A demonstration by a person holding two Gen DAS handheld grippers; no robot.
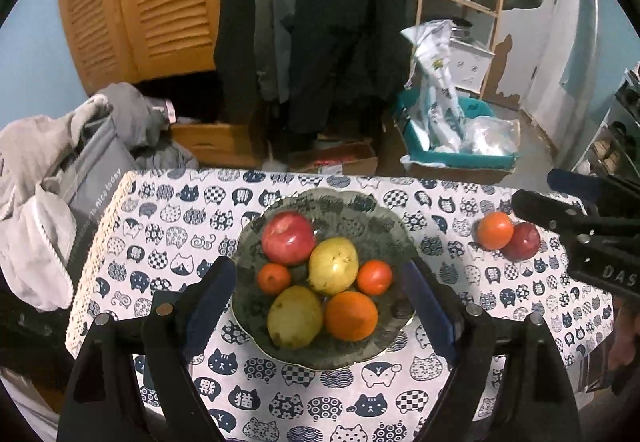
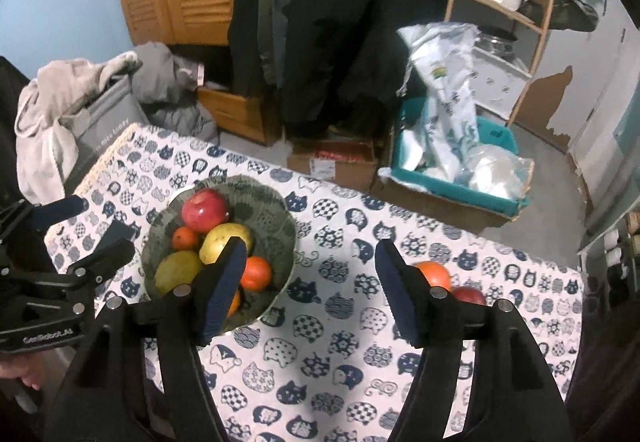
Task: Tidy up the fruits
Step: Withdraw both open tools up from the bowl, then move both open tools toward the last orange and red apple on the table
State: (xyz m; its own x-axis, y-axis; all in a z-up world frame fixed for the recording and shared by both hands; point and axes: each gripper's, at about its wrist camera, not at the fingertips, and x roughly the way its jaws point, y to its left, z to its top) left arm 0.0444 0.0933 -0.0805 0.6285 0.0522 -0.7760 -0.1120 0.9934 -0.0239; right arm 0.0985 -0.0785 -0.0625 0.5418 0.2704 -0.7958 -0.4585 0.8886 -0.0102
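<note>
A dark patterned bowl (image 1: 352,356) sits mid-table on the cat-print cloth and holds a red apple (image 1: 288,237), two yellow-green pears (image 1: 333,265), two small tangerines (image 1: 273,278) and an orange (image 1: 351,315). My left gripper (image 1: 318,294) hangs open above the bowl, its blue pads wide apart and touching nothing. To the right on the cloth lie a loose tangerine (image 1: 495,230) and a small red apple (image 1: 521,241), touching each other. My right gripper (image 2: 310,288) is open and empty over bare cloth between the bowl (image 2: 276,226) and that pair, tangerine (image 2: 434,274) and apple (image 2: 469,295).
Grey clothes and a grey bag (image 1: 80,170) lean at the table's left edge. Beyond the far edge stand cardboard boxes (image 1: 340,158) and a teal bin (image 1: 460,146) full of plastic bags. The table (image 1: 580,322) ends close to the loose fruit on the right.
</note>
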